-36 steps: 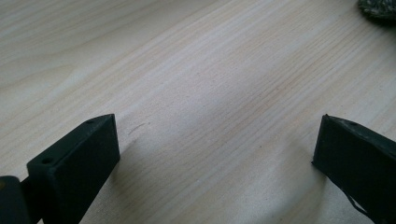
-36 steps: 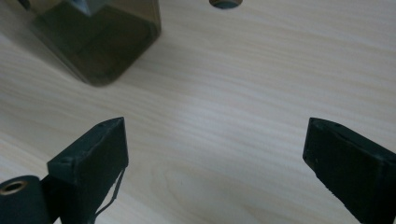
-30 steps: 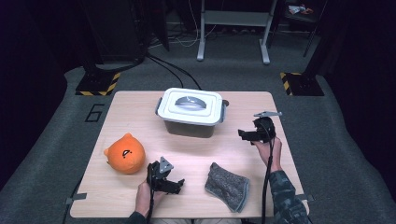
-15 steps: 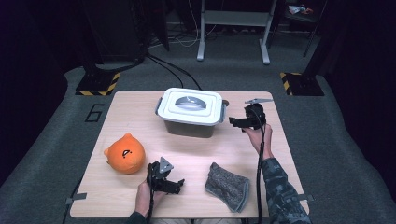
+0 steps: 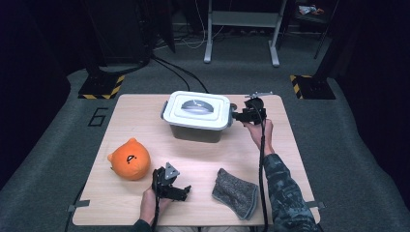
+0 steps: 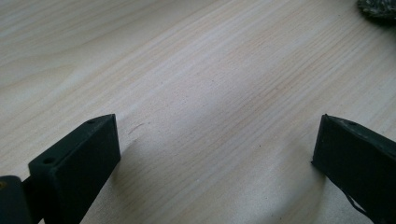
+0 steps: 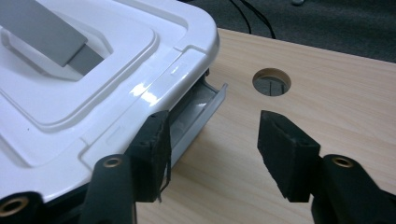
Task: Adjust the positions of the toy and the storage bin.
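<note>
A storage box with a white lid (image 5: 196, 113) and a grey handle stands at the back middle of the wooden table (image 5: 145, 121). My right gripper (image 5: 235, 116) is open at the box's right end. In the right gripper view its jaws (image 7: 212, 144) straddle the grey side latch (image 7: 198, 114) under the lid's (image 7: 84, 93) edge, the left jaw touching or nearly touching the lid rim. My left gripper (image 5: 185, 192) rests open near the front edge, with nothing but bare wood between its jaws (image 6: 215, 154).
An orange plush toy (image 5: 129, 158) lies at the front left. A grey folded cloth (image 5: 235, 192) lies at the front right, its edge at the corner of the left gripper view (image 6: 378, 7). A round cable hole (image 7: 271, 81) is in the tabletop beside the box.
My right gripper has moved forward and left, up to the right end of the box. The left gripper has stayed where it was.
</note>
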Motion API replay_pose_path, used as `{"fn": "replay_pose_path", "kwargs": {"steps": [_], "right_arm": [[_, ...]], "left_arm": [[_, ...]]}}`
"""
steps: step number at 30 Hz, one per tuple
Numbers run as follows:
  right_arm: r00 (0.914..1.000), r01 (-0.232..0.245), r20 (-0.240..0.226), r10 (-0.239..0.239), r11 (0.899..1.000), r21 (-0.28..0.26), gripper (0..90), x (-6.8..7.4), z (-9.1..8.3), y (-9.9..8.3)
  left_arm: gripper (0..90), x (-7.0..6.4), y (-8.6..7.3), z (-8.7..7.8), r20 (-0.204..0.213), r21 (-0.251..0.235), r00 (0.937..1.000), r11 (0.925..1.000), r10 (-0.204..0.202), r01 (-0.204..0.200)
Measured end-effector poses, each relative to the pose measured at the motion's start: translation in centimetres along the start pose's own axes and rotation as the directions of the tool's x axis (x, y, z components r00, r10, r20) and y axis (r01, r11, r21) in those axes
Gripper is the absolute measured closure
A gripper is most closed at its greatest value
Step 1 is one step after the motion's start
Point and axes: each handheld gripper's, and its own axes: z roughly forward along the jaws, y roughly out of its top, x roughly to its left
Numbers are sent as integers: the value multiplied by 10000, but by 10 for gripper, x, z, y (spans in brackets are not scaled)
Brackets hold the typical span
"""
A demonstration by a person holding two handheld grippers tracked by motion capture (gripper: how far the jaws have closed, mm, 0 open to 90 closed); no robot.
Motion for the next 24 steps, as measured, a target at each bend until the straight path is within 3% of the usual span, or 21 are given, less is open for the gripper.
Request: {"fn": "replay_pose_path", "kwargs": {"steps": [8, 15, 24], "right_arm": [[9997, -221, -90, 223, 9996, 193, 633, 3, 14, 2], [9997, -219, -132, 222, 9994, 254, 718, 5, 20, 1], [9991, -331, 272, 320, 9985, 428, 727, 12, 18, 2]], "left_arm": [[4, 0, 0, 0, 4, 29, 10000, 10000, 22, -22], [10, 0, 0, 0, 43, -3, 10000, 10000, 43, -43], [13, 0, 0, 0, -6, -52, 10000, 10000, 37, -37]]}}
